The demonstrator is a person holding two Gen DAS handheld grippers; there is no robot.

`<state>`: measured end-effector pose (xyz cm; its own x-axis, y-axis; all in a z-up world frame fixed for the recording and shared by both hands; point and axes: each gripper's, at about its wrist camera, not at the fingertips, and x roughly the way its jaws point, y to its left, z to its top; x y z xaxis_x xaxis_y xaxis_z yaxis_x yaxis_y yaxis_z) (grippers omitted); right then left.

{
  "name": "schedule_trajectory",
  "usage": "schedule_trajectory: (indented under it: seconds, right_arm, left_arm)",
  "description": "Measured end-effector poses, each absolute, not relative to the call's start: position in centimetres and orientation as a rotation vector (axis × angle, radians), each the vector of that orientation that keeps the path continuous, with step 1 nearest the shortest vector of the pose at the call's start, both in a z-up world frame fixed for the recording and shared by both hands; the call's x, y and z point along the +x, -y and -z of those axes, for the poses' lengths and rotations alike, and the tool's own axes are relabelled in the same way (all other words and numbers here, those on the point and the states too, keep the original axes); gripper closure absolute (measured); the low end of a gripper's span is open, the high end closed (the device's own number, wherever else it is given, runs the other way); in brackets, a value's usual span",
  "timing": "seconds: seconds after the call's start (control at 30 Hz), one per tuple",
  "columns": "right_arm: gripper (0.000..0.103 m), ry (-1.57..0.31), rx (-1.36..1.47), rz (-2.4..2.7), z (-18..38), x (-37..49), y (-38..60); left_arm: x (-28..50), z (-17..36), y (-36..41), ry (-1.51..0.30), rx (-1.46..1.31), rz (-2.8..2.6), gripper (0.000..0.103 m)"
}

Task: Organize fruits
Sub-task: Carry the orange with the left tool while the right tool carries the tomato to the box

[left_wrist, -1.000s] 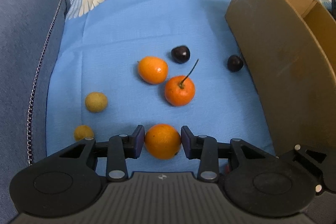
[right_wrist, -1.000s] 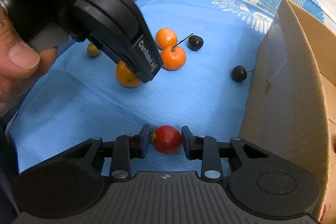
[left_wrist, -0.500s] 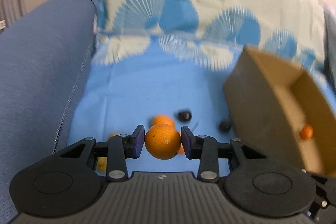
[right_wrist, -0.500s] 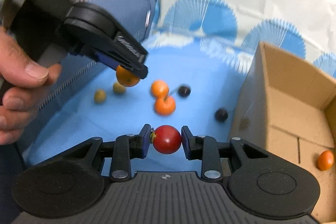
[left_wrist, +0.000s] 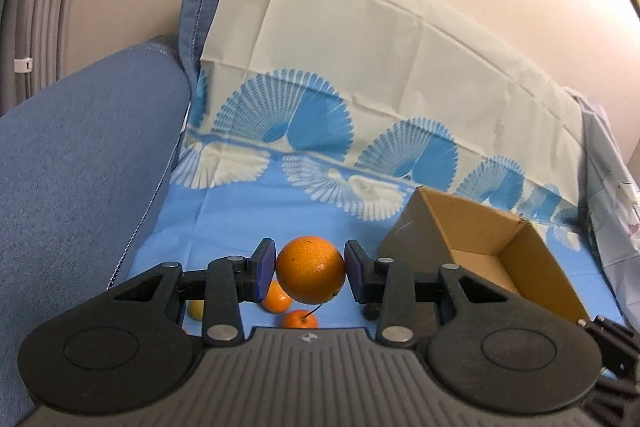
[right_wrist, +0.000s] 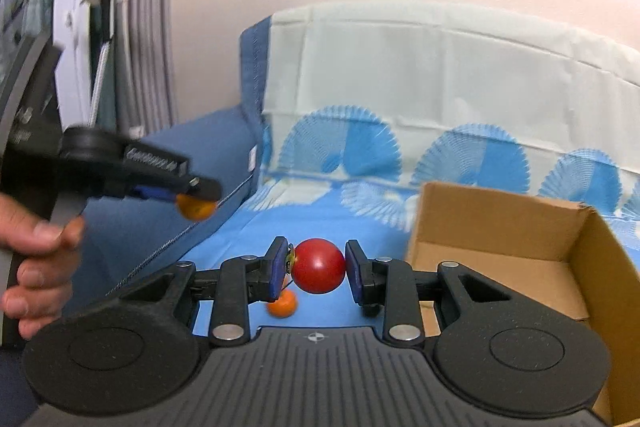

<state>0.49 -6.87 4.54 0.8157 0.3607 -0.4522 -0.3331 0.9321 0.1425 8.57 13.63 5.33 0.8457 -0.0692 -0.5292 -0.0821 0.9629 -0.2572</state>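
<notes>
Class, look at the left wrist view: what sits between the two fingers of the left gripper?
An orange, clamped between the left gripper's blue-padded fingers and lifted clear of the blue cloth. The left wrist view shows it best.

left gripper (left_wrist: 310, 270) | lifted orange (left_wrist: 310, 269) off cloth (left_wrist: 248, 223) | right gripper (right_wrist: 317, 270) | raised tomato (right_wrist: 318, 271) likewise | box (right_wrist: 500, 227) interior now in view

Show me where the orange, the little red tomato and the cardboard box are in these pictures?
orange (left_wrist: 310, 269): left wrist view, middle of its peel, between the pads.
red tomato (right_wrist: 318, 265): right wrist view, centre of its skin.
cardboard box (right_wrist: 496, 223): right wrist view, inside of its back wall.
</notes>
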Motion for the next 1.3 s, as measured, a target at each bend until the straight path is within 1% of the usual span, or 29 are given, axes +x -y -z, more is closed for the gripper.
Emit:
schedule_trajectory:
  seconds: [0.3,0.53,0.73,0.9,1.13,1.3]
  right_arm:
    - [0.070,-0.462,0.075,-0.278,-5.4,0.3,12.9]
    - [0.070,-0.377,0.053,-0.169,-7.5,0.9,19.6]
    - [0.071,-0.399,0.128,-0.054,-6.0,1.5,24.8]
    - [0.071,-0.388,0.151,-0.032,-5.5,1.5,26.3]
    - [0.071,-0.400,0.218,0.028,-4.8,2.0,28.6]
    - [0.071,-0.412,0.255,0.054,-4.4,2.3,29.7]
  left_arm:
    - [7.9,-5.6,-12.7,-0.537,-0.279,0.013,0.061]
    - [8.2,-5.4,-11.0,-0.523,-0.244,0.031,0.061]
    - [8.9,-5.0,-9.7,-0.511,-0.214,0.053,0.061]
    - [9.1,-4.5,-9.3,-0.511,-0.250,0.076,0.061]
    - [9.6,-3.7,-6.4,-0.506,-0.141,0.109,0.061]
    - [9.5,-3.4,-3.7,-0.460,-0.076,0.145,0.061]
